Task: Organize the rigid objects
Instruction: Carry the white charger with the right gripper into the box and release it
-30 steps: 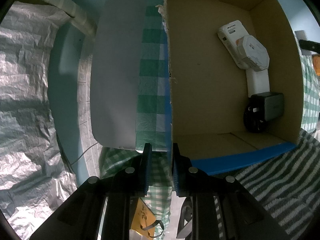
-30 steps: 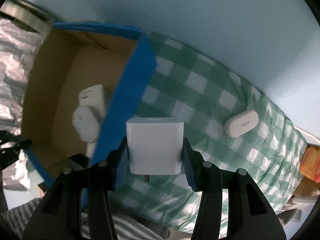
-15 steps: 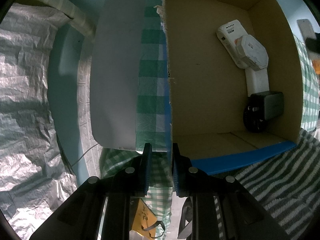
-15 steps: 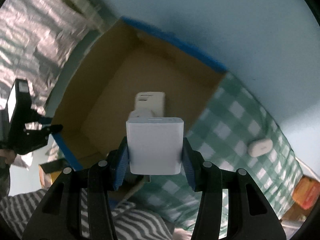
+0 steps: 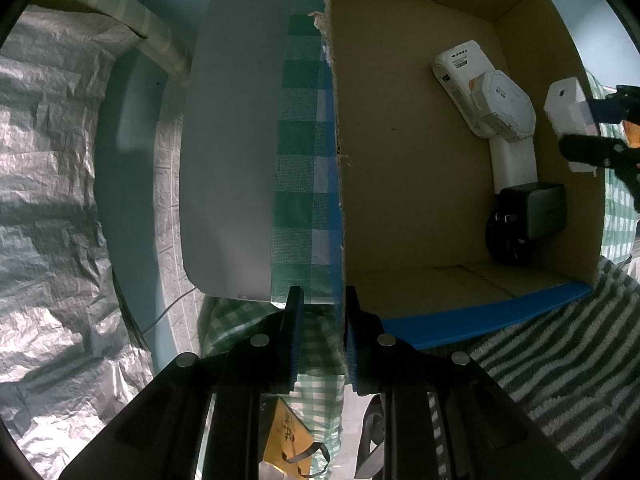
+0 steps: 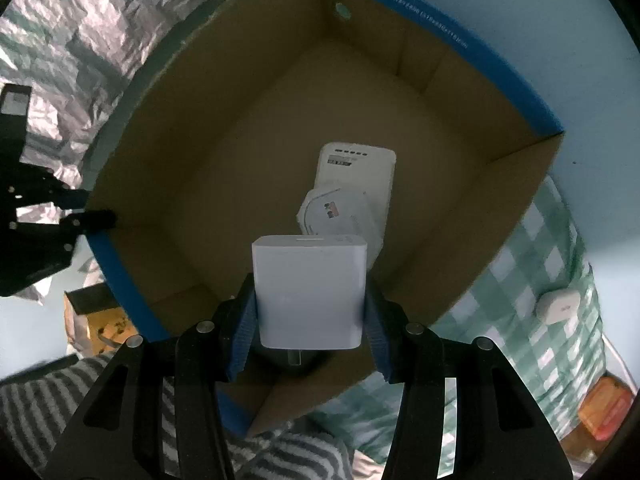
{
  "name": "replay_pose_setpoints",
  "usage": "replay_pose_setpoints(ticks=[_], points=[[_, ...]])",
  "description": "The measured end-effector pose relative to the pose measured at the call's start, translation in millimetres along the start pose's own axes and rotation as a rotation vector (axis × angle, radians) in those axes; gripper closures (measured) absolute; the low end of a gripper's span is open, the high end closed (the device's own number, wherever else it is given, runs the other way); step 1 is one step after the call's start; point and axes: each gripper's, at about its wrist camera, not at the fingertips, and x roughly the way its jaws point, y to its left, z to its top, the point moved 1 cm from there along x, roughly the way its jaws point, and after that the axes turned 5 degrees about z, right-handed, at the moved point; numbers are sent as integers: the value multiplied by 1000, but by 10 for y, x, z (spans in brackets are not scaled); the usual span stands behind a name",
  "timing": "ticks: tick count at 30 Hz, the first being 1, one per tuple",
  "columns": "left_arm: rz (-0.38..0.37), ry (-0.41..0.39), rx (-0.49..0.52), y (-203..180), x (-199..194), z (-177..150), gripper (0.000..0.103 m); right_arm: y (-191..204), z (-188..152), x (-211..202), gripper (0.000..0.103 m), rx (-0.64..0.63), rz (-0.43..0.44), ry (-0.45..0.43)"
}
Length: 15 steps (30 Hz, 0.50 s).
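Right claw (image 6: 310, 320) clamped on white charger block (image 6: 310, 292), hanging above cardboard box (image 6: 248, 184). Left claw (image 5: 322, 340) pinched shut on box wall. Risk: drop lands on white devices (image 6: 352, 196) below, block bounces, chips; early release clips rim.

Lighting: dim, cool bluish cast in both views; no direct source in frame
Glare: patchy bright highlights on the crinkled foil sheet (image 5: 52, 184)
Shadow: cardboard box (image 6: 248, 168) interior dull brown, darkest in its lower corners; black gripper bodies nearly featureless
Distortion: strong fisheye bend, straight box edges curve, black vignette at all corners
Focus: centre fairly sharp; striped towel (image 6: 60, 408) and orange object (image 6: 608, 408) at the rim smeared and soft
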Motion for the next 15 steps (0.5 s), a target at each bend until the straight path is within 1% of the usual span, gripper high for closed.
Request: replay_pose_setpoints(ticks=[4,6,10,15], points=[[0,0,1,2,0,-8,83,-11,-10,106,54,-5,-19,22],[-1,0,1,1,1,-4,83,-40,-21,131,54,5,-24,18],[-1,0,-1,-17,0,3,83,-109,-49,96,54,34,-23,-6],[-1,1,0,-24,0,5,83,-167,-59,-44,54,57,-21,-44]])
